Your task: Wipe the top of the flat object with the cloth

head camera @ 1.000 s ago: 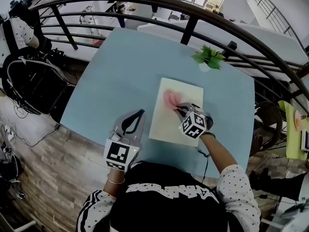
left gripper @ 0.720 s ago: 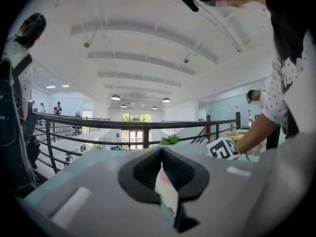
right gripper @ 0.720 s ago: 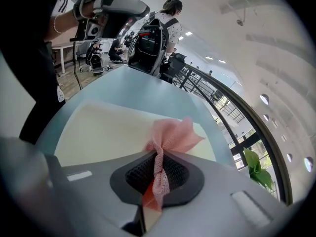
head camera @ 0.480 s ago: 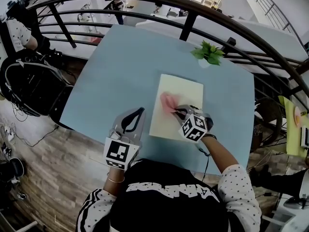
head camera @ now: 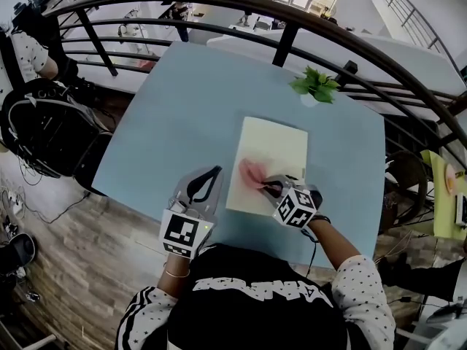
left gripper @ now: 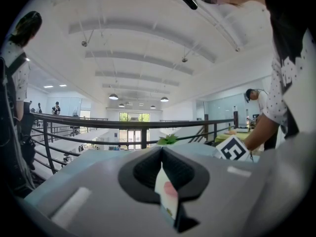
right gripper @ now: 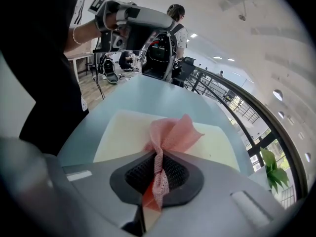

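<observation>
A cream flat board (head camera: 277, 148) (right gripper: 128, 132) lies on the light blue table (head camera: 182, 115). A pink mesh cloth (head camera: 253, 174) (right gripper: 170, 132) rests on the board's near left part. My right gripper (head camera: 271, 188) (right gripper: 157, 169) is shut on the cloth, a twisted strand of it pinched between the jaws. My left gripper (head camera: 208, 173) (left gripper: 162, 154) hangs over the table's near edge, left of the board, jaws shut with nothing in them. In the left gripper view the board and cloth show only as a sliver through the jaw slit.
A small green potted plant (head camera: 315, 86) (right gripper: 275, 168) stands on the table beyond the board. A black curved railing (head camera: 292, 20) runs behind the table. A dark bag (head camera: 44, 122) sits on the wooden floor at the left. Other people stand in the background.
My right gripper has dragged the pink cloth toward me and slightly left, from the board's middle to its near left part. The left gripper has hardly moved.
</observation>
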`<act>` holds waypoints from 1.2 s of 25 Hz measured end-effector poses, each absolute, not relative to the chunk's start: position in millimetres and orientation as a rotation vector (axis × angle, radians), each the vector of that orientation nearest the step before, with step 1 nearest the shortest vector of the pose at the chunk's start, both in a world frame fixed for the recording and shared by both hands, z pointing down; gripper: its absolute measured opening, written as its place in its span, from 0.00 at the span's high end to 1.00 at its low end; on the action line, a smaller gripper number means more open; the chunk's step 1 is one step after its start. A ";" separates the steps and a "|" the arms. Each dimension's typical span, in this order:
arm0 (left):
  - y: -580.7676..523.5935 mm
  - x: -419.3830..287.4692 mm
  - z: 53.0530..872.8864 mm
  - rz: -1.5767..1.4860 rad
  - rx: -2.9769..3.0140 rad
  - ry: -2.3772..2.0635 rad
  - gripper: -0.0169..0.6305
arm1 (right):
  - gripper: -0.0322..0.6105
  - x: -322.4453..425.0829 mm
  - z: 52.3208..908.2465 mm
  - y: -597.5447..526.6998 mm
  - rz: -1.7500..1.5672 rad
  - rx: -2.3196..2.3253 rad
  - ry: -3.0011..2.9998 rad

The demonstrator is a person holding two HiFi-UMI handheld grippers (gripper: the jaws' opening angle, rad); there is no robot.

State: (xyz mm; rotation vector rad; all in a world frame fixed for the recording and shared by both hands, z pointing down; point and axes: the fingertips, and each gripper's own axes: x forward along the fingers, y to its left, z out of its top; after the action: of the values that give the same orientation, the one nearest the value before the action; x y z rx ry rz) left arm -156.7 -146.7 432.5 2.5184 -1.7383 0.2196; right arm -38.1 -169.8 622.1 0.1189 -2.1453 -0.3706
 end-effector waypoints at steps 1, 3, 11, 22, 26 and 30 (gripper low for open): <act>-147.3 -155.2 433.6 0.221 2.519 -1.736 0.97 | 0.94 -37.2 622.8 -166.6 -0.377 0.108 -2.144; -148.1 -152.6 435.9 0.222 2.520 -1.730 0.97 | 0.93 -36.0 623.7 -160.2 -0.371 0.088 -2.145; -147.8 -145.0 442.6 0.218 2.532 -1.706 0.97 | 0.92 -35.1 628.2 -133.1 -0.327 0.032 -2.162; -149.7 -128.9 456.7 0.192 2.550 -1.658 0.97 | 0.92 -34.4 633.5 -94.8 -0.134 -0.056 -2.228; -150.5 -116.1 460.7 0.194 2.544 -1.646 0.97 | 0.92 -29.0 634.7 -84.6 -0.130 -0.093 -2.246; -152.3 -109.2 459.7 0.200 2.530 -1.662 0.97 | 0.92 -28.2 633.0 -84.5 -0.111 -0.134 -2.263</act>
State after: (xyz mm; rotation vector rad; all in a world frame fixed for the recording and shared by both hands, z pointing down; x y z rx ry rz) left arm -109.2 -152.3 459.7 2.5302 -1.6621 0.2003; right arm -28.2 -84.5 633.0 -0.1343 -2.2630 -0.1114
